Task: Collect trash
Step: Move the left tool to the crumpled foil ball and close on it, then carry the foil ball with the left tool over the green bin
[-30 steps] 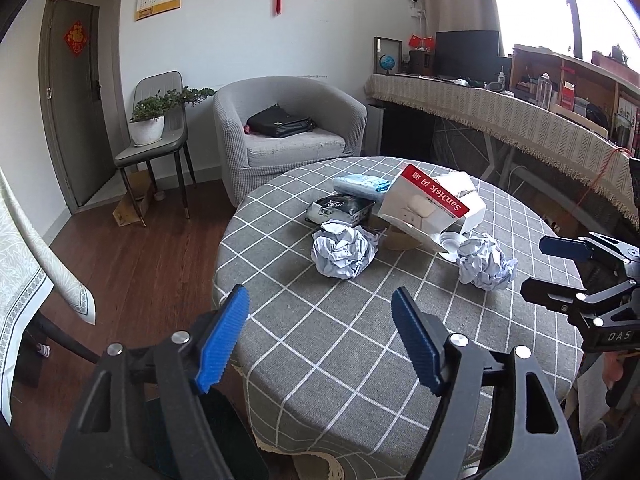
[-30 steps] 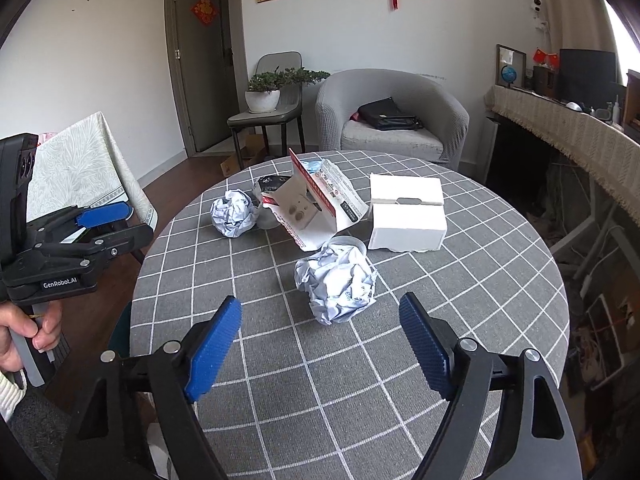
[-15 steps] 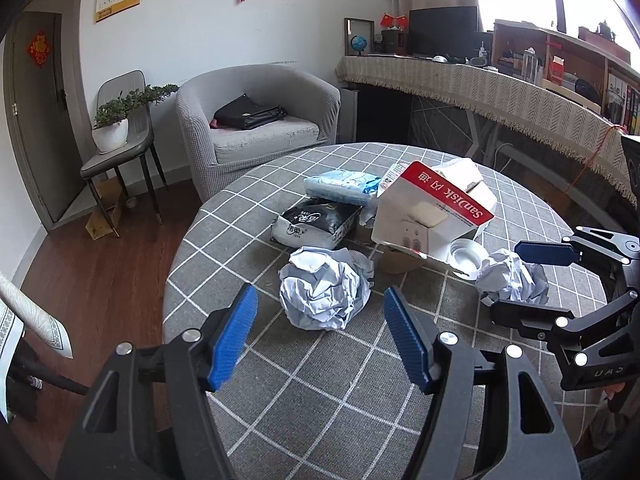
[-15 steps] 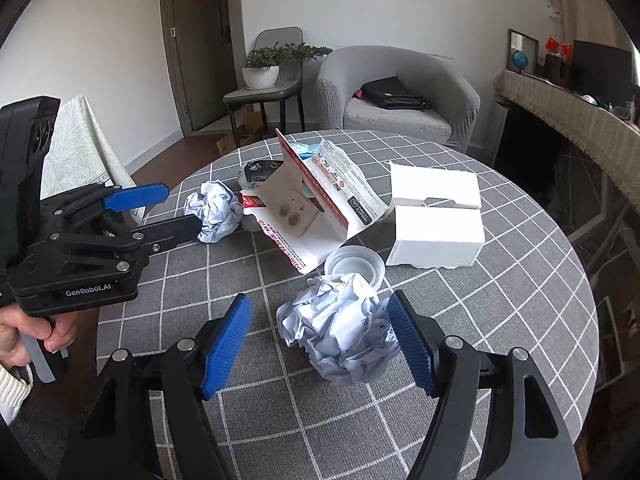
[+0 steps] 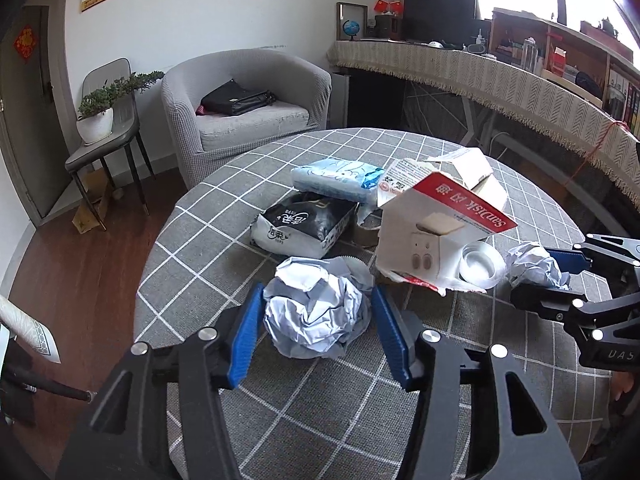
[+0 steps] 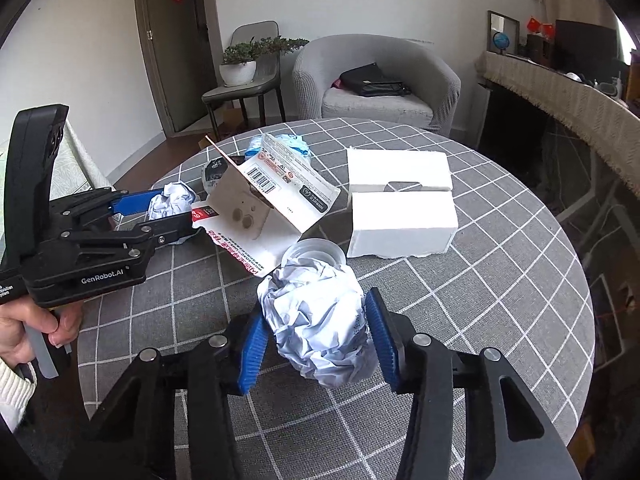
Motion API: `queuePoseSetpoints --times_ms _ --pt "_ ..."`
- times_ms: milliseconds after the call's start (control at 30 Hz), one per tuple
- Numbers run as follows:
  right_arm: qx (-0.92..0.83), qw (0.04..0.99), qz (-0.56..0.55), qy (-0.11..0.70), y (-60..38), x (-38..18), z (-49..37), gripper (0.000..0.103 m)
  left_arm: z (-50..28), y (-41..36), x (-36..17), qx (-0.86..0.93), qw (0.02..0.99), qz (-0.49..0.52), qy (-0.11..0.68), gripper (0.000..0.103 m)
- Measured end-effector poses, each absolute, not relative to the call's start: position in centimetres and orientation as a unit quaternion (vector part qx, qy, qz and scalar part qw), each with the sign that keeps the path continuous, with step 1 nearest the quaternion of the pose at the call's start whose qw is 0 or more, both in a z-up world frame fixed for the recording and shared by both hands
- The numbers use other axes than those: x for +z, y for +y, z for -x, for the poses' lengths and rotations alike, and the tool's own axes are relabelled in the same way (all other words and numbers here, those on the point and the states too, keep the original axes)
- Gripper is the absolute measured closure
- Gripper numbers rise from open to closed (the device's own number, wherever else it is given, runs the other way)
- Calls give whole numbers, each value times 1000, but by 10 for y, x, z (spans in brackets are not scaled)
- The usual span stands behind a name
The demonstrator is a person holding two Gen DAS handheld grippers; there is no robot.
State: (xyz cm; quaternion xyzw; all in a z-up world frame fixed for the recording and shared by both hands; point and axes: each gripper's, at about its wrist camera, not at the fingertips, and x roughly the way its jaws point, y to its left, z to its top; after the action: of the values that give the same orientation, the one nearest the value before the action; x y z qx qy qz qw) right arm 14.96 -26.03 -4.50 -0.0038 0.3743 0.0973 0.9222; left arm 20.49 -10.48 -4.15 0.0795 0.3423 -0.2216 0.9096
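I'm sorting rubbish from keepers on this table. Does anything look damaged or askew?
Yes. The red-and-white SanDisk package is torn open, with ragged edges, and stands tilted, its flap sticking up. Two crumpled paper balls lie on the checked tablecloth, one between the left gripper's fingers, the other between the right gripper's.

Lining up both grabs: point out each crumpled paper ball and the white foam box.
Left paper ball point(image 5: 316, 312), left wrist view, its crumpled middle.
Right paper ball point(image 6: 320, 320), right wrist view, its crumpled front.
White foam box point(image 6: 402, 222), right wrist view, near block's front face.
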Motion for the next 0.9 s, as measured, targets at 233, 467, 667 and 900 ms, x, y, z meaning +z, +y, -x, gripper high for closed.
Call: queuePoseSetpoints --times_ms 233,467,667,900 --pt "105 927 -9 361 -263 -30 -138 57 -190 -88 -35 -211 915 -51 341 51" --pt "132 930 -46 340 -262 -13 -122 57 -161 -68 -23 -190 925 -28 328 51" --pt "167 931 -66 317 -240 0 -117 57 -137 -47 -15 -161 931 -31 325 51" --pt "211 926 -57 308 -197 4 -119 57 -117 13 -20 -113 936 -13 334 51"
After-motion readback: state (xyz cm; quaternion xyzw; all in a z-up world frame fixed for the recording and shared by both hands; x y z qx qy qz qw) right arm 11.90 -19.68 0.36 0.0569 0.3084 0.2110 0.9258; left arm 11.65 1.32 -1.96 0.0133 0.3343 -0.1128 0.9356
